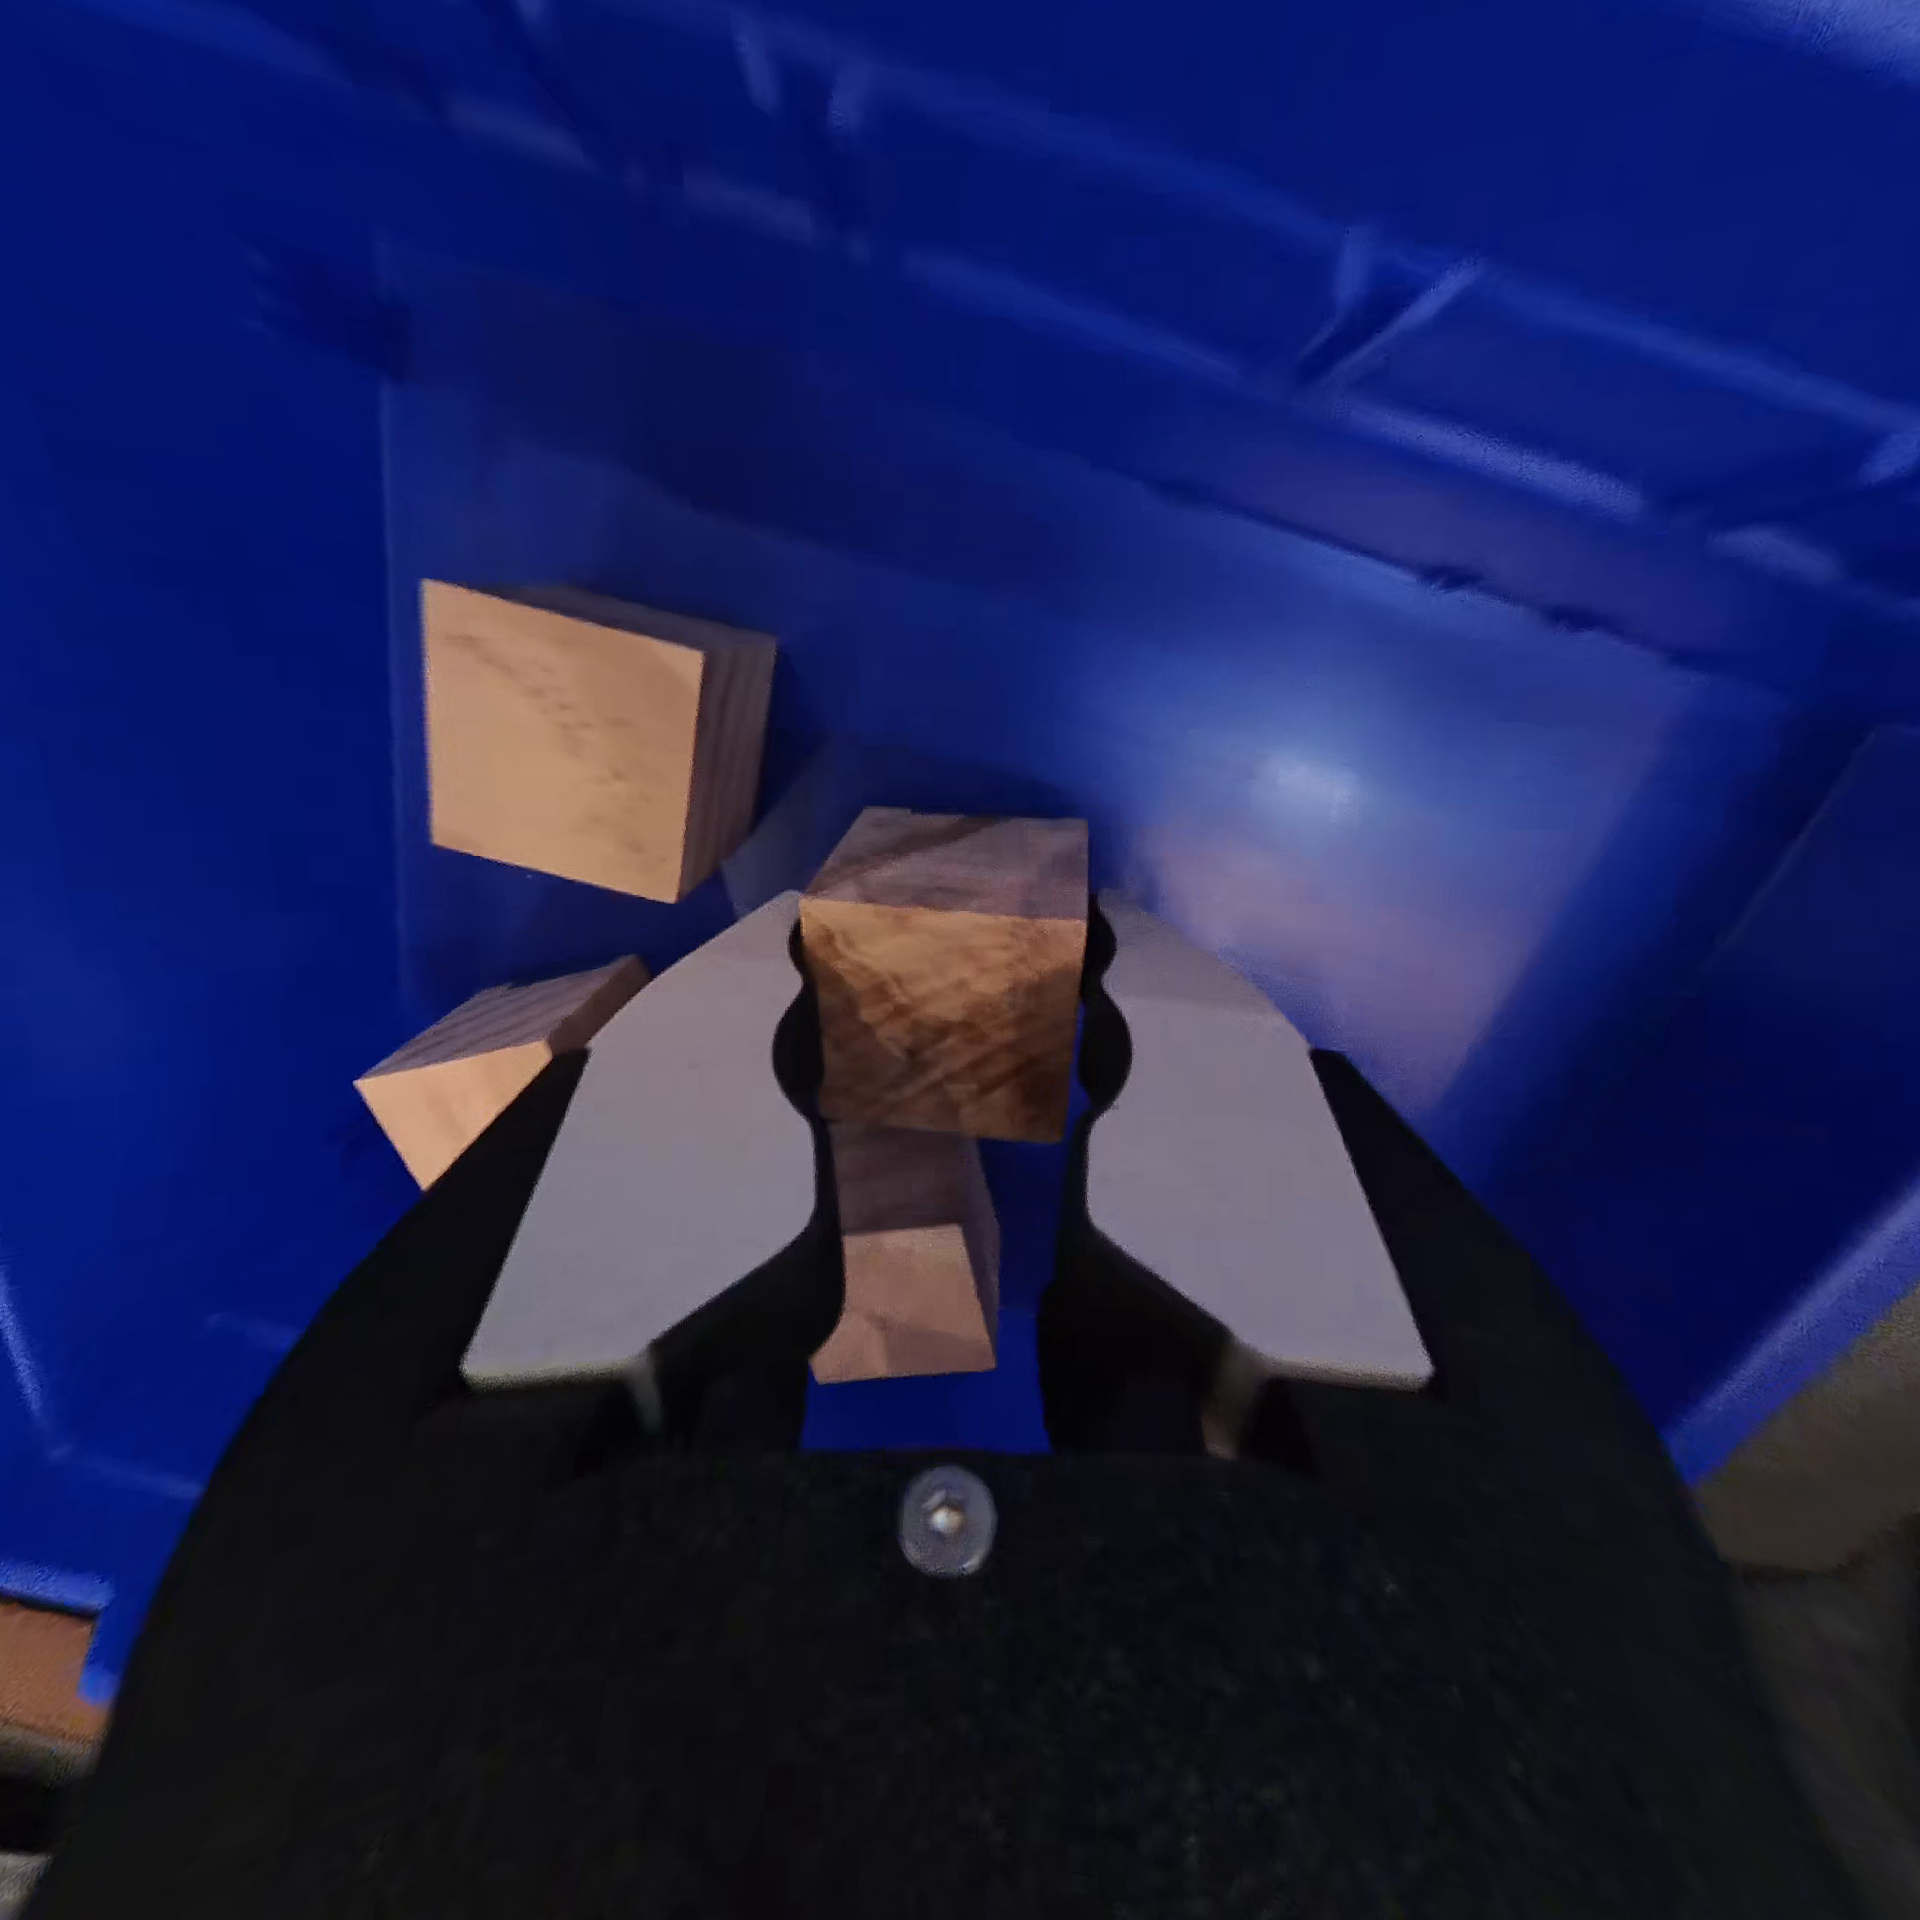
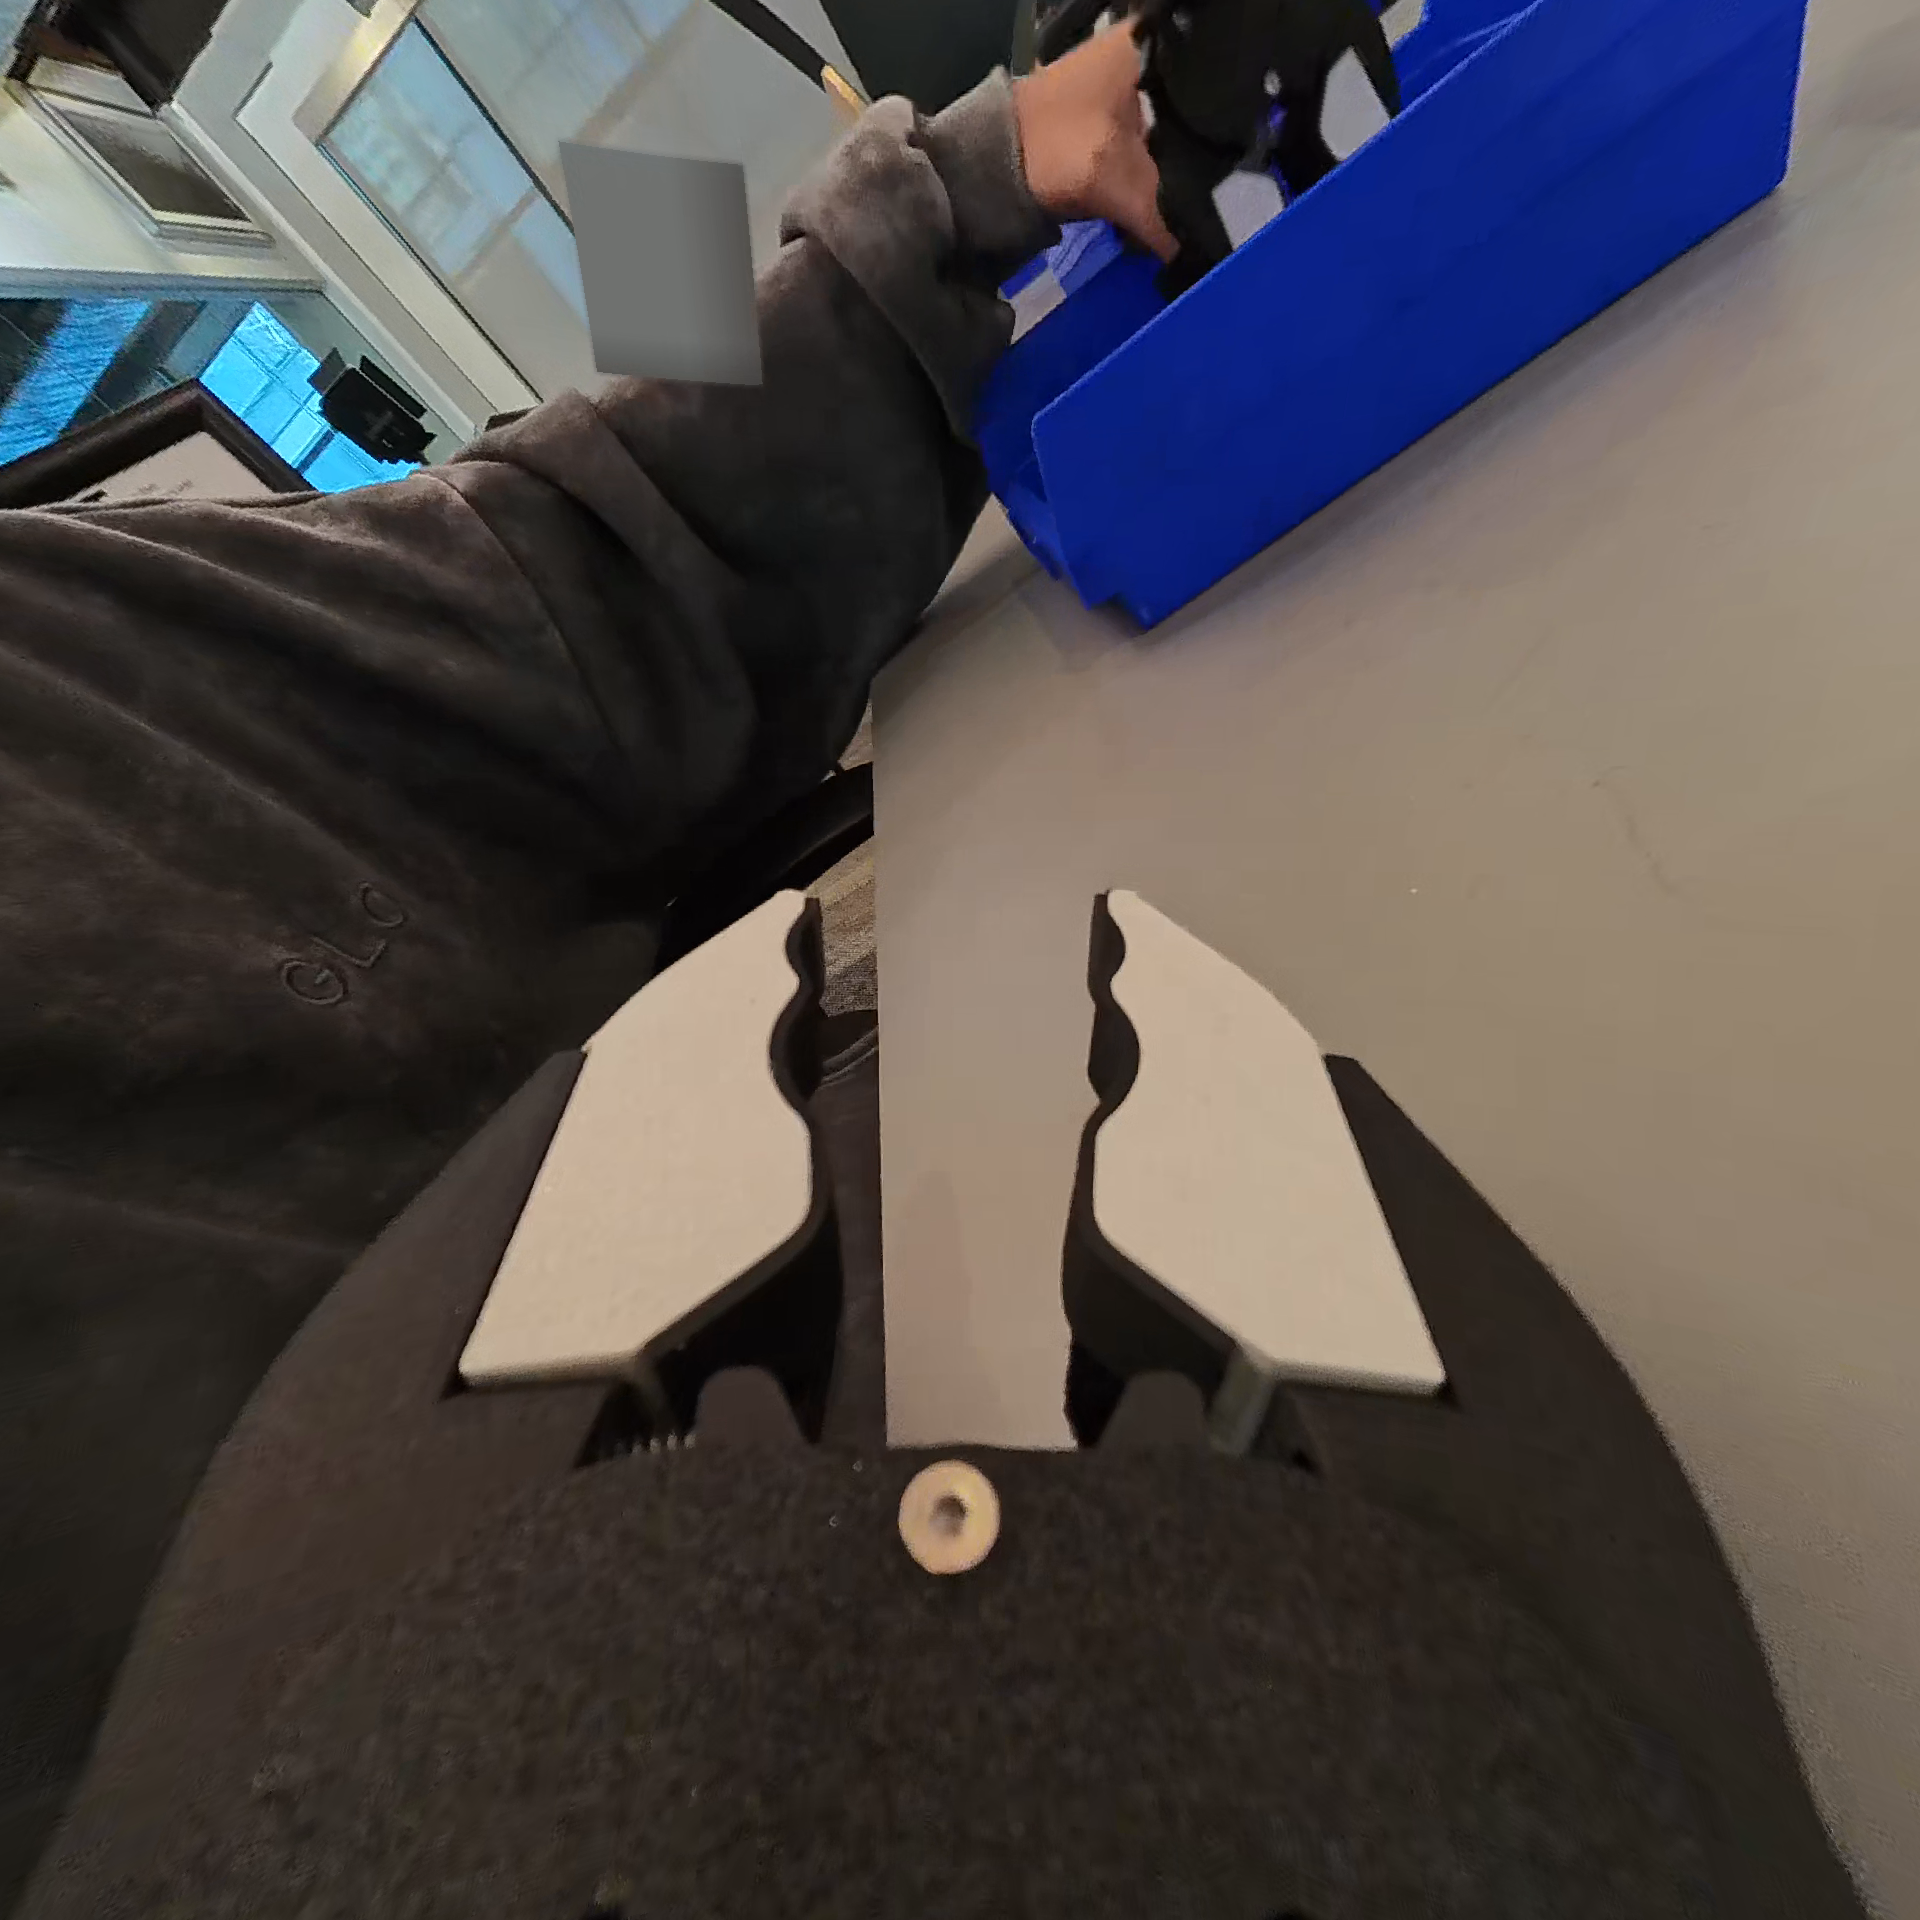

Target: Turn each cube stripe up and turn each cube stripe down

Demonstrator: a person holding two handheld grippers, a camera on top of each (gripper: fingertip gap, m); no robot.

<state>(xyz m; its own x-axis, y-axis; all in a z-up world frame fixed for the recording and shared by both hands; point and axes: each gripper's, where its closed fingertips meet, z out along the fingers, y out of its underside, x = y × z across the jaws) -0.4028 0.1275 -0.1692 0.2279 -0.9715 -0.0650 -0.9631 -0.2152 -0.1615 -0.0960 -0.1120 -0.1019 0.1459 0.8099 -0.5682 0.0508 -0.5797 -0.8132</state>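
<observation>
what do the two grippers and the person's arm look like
Both the left gripper and the right gripper share one design: a rough black body, a silver screw at centre, and two pale grey fingers with wavy black inner pads. The sleeve is dark grey fleece.

I am holding my left gripper [image 1: 943, 997] inside the blue bin [image 1: 1247, 416], its fingers pinching a dark wooden cube [image 1: 940, 1023]. Another cube [image 1: 909, 1299] is showing below it. Two paler cubes, one higher [image 1: 577, 738] and one lower [image 1: 468, 1070], are lying to the left.
</observation>
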